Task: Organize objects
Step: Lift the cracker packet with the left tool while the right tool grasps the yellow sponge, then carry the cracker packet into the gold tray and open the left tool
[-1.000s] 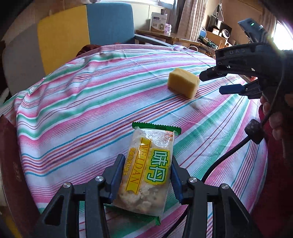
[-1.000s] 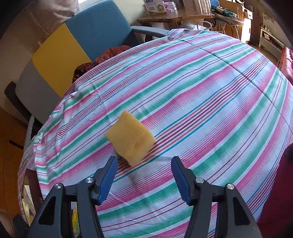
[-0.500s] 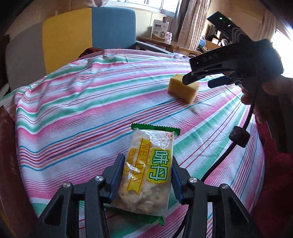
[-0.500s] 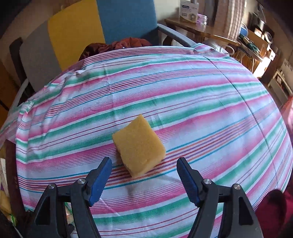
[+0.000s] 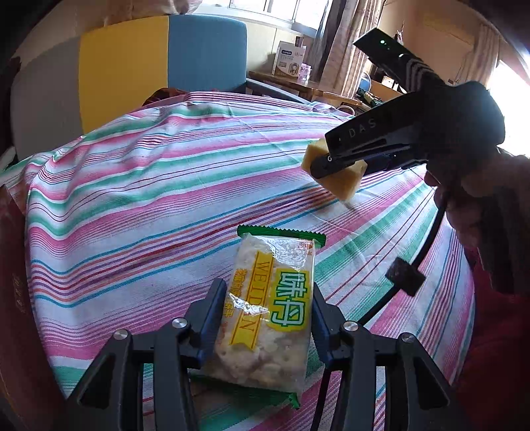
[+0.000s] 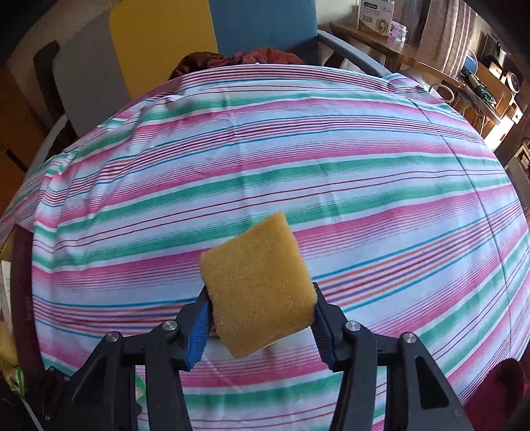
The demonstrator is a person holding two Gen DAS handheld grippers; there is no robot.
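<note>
Left wrist view. Item: snack packet (image 5: 265, 311), clear wrapper with green crimped ends, yellow label panel with green characters, pale puffed pieces visible through the film. Location: between your left gripper (image 5: 265, 318) fingers, both blue pads pressed to its long edges, so that claw is clenched on the packet. Its lower end lies low over the striped tablecloth (image 5: 132, 185); whether it rests on the cloth or is just clear of it cannot be told. Holding it by the long sides probably keeps the label up and the contents uncrushed. Further entry, same view: your right gripper (image 5: 334, 165) at upper right, held in your right hand (image 5: 477, 195), its black finger crossing a yellow sponge (image 5: 344, 180). One sponge corner dips toward the cloth; contact not discernible.

Right wrist view. Item: the sponge (image 6: 256, 291), a thick yellow block, coarse open-pored surface, edges slightly rounded, tilted with one corner pointing away from you. Location: gripped at its near end between the blue pads (image 6: 198, 328), claw closed upon it, most of the block projecting forward over the pink and green stripes. Its sides show little visible squeeze, so you likely have a light hold, enough for so soft and light a thing. Background, not for sorting: chair (image 6: 258, 26) with blue, yellow and grey panels beyond the table's far edge.
</note>
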